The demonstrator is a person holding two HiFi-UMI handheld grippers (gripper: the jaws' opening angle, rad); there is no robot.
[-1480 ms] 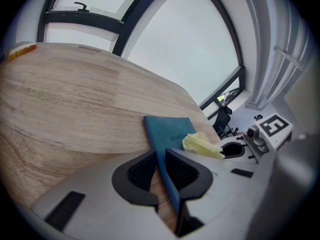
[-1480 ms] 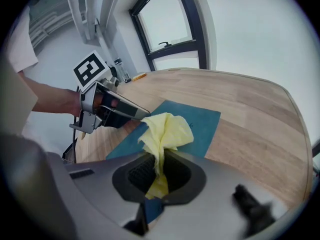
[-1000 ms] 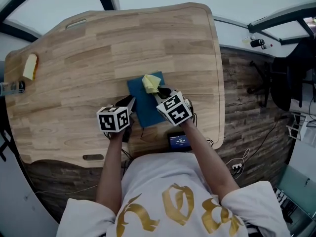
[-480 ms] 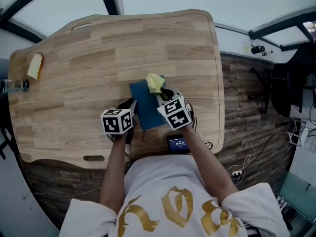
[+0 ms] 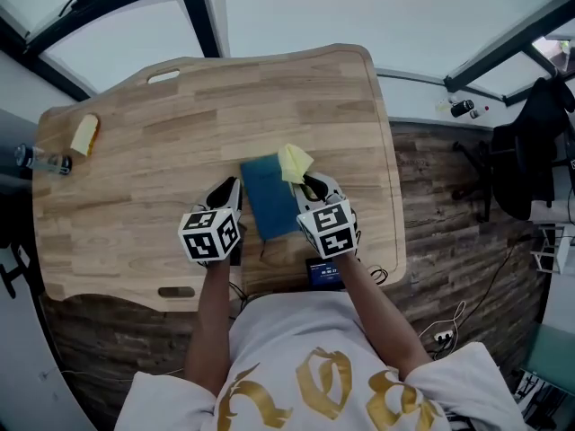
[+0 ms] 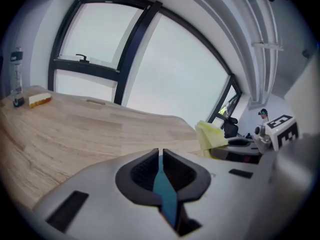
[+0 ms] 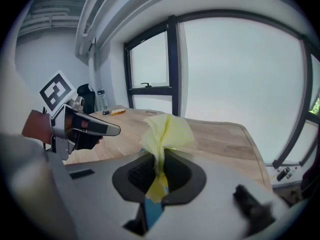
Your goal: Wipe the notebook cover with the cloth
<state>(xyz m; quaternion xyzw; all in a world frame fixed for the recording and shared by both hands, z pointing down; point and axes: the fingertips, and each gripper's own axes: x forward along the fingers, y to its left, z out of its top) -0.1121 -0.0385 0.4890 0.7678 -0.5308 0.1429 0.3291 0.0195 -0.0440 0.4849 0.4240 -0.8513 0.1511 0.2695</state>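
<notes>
The blue notebook [image 5: 268, 197] sits between my two grippers above the wooden table [image 5: 135, 205]. My left gripper [image 5: 230, 192] has just been closing and is now shut on the notebook's left edge, seen as a blue sliver [image 6: 164, 186] between its pads. My right gripper [image 5: 311, 185] is shut on the yellow cloth [image 5: 295, 162], which bunches up out of its jaws [image 7: 165, 131]. A blue strip of the notebook [image 7: 152, 211] also shows under the cloth in the right gripper [image 7: 159, 166]. The left gripper view shows the cloth [image 6: 210, 136] off to the right.
A yellow block [image 5: 85, 135] and a small bottle [image 5: 40, 162] lie at the table's far left. A small dark device with a blue screen [image 5: 323, 272] rests at the near edge by the person's body. A dark chair [image 5: 530, 151] stands on the floor to the right.
Both grippers have risen toward the camera, the notebook between them coming up off the table. The left jaws have closed on the notebook's edge. The cloth stays in the right gripper.
</notes>
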